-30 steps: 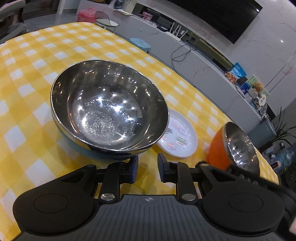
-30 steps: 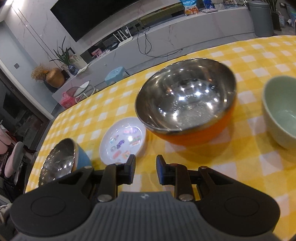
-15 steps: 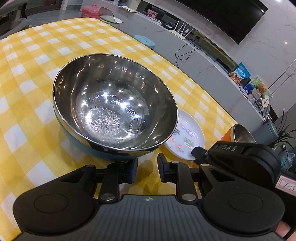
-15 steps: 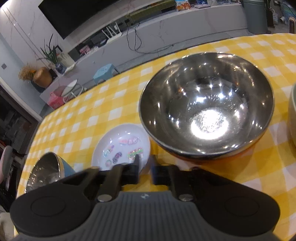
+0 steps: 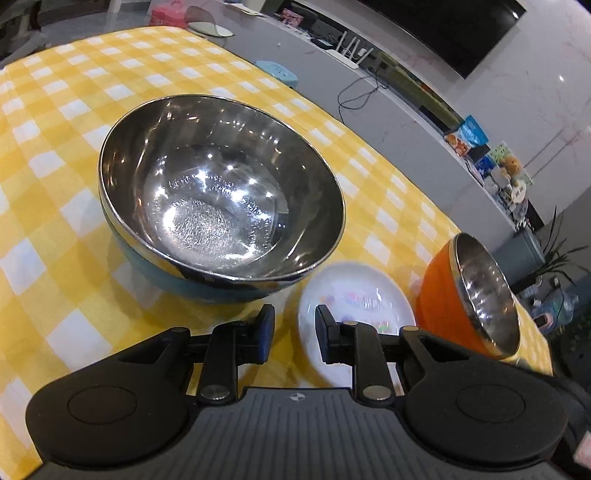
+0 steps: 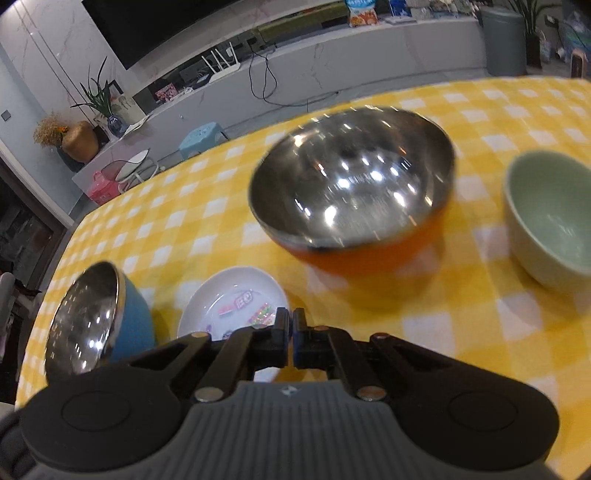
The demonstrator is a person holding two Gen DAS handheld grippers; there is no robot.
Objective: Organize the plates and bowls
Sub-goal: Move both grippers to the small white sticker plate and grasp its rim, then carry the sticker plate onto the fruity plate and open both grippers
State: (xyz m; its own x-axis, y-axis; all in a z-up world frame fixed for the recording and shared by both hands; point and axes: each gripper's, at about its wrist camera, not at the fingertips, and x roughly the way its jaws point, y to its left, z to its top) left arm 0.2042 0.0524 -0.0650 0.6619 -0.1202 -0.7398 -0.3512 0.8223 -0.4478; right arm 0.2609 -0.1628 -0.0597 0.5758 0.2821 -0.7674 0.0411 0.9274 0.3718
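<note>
- Yellow-and-white checked cloth covers the worktop (image 5: 55,155), which carries every dish
- Steel-lined bowl with a blue outside (image 5: 221,199) stands upright just ahead of the left gripper (image 5: 291,334), whose jaws are parted with nothing between them
- White saucer with coloured stickers (image 5: 354,299) lies between the blue bowl and the steel-lined orange bowl (image 5: 469,291), close to both; the left gripper's right finger overlaps its near edge in view
- The right gripper (image 6: 291,341) is clenched, jaws nearly meeting, holding nothing; its tips sit over the saucer's near right rim
- In the right wrist view the orange bowl is blurred, upright beyond the saucer
- A pale green ceramic bowl (image 6: 550,218) stands to its right, apart from it
- Behind the worktop: a long grey cabinet (image 6: 369,55), a dark screen (image 6: 166,22), a light-blue stool (image 6: 201,138), a grey bin (image 6: 506,40) and a potted plant (image 6: 99,99)
</note>
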